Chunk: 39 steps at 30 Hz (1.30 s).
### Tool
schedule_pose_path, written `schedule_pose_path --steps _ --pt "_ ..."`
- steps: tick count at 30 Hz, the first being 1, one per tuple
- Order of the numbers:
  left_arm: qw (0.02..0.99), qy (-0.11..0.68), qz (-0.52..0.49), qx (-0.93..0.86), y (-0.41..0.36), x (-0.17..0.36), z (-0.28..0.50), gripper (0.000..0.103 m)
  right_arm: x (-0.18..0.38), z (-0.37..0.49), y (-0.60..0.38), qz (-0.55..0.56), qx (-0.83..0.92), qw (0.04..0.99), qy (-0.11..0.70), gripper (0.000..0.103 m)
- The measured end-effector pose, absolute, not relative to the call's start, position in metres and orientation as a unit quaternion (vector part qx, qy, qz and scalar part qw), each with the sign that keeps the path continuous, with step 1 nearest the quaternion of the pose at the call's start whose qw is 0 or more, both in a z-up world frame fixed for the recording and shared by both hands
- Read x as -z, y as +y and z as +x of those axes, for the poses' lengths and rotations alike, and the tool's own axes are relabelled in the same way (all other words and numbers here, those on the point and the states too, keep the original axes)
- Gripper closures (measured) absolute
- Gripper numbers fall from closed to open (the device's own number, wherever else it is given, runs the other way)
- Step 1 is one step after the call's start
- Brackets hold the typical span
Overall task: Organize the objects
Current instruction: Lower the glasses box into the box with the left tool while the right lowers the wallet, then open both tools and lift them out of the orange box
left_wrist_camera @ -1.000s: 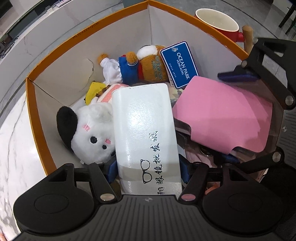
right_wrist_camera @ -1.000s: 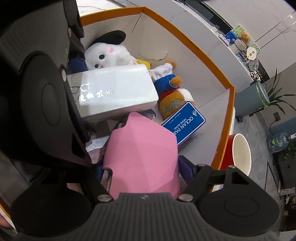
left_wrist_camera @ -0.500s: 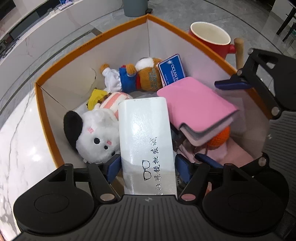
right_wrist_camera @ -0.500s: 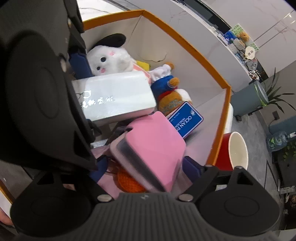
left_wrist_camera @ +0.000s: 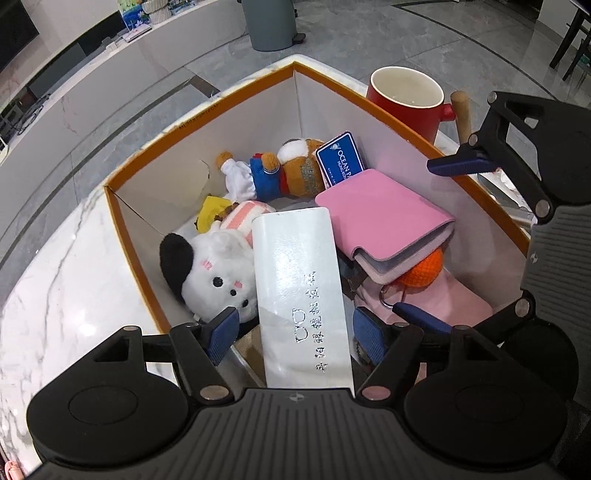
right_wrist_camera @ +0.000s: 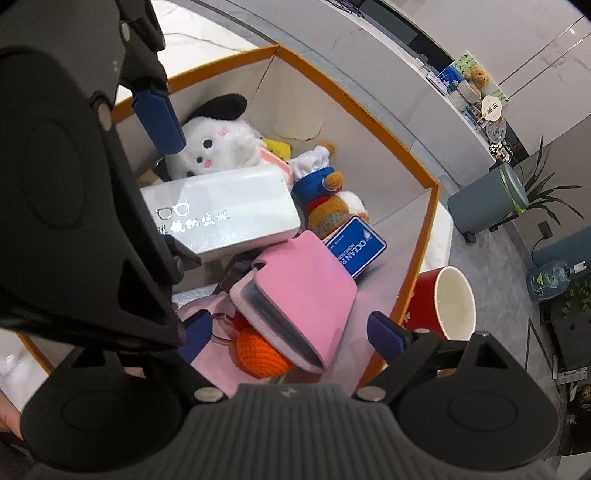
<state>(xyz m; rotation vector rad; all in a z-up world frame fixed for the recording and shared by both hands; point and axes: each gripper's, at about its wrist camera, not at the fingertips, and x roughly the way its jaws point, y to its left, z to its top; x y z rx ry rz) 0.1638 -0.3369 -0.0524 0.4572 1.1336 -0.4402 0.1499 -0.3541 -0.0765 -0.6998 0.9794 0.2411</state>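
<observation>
An orange-rimmed white box [left_wrist_camera: 125,236] holds the objects. A white glasses case [left_wrist_camera: 295,266] lies in it, below and between the pads of my left gripper [left_wrist_camera: 295,336], which stands open with a gap on each side. To the right, a pink wallet [right_wrist_camera: 306,288] rests tilted on an orange crochet ball [right_wrist_camera: 258,354]. My right gripper [right_wrist_camera: 290,332] hovers open above the wallet without touching it. A white plush dog [left_wrist_camera: 218,277] with a black ear lies left of the case. A brown plush bear [left_wrist_camera: 295,170] with a blue tag [left_wrist_camera: 340,158] lies at the far corner.
A red mug [left_wrist_camera: 406,103] with a wooden handle stands just outside the box's far right wall. The box sits on a white marble tabletop [left_wrist_camera: 55,295]. A grey bin [left_wrist_camera: 269,26] stands on the floor beyond. Pink cloth [left_wrist_camera: 461,299] lies under the ball.
Both grippers have lifted away from the box. The right jaws spread and let the pink wallet go; it now lies on the orange ball. The left pads have parted from the white case.
</observation>
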Motion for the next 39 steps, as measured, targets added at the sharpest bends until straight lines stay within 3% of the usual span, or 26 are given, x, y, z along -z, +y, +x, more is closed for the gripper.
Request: schedule_pose_path --steps 11,14,29,39 --pt "0.818 0.499 0.202 0.202 -0.327 0.018 0.152 0.02 0.049 0.146 -0.358 -0.315 -0.104 0.835 0.44 0.011" --pt "0.834 0.478 0.194 0.195 -0.321 0.004 0.149 0.013 0.038 0.146 -0.363 -0.291 -0.096 0.848 0.433 0.01" --pt "0.897 0.4 0.083 0.17 -0.283 -0.042 0.133 0.013 -0.015 0.142 -0.384 -0.15 -0.039 0.902 0.403 0.008" --pt "0.919 0.369 0.011 0.136 -0.256 -0.046 0.129 0.013 -0.03 0.131 -0.395 -0.048 0.001 0.93 0.365 0.007"
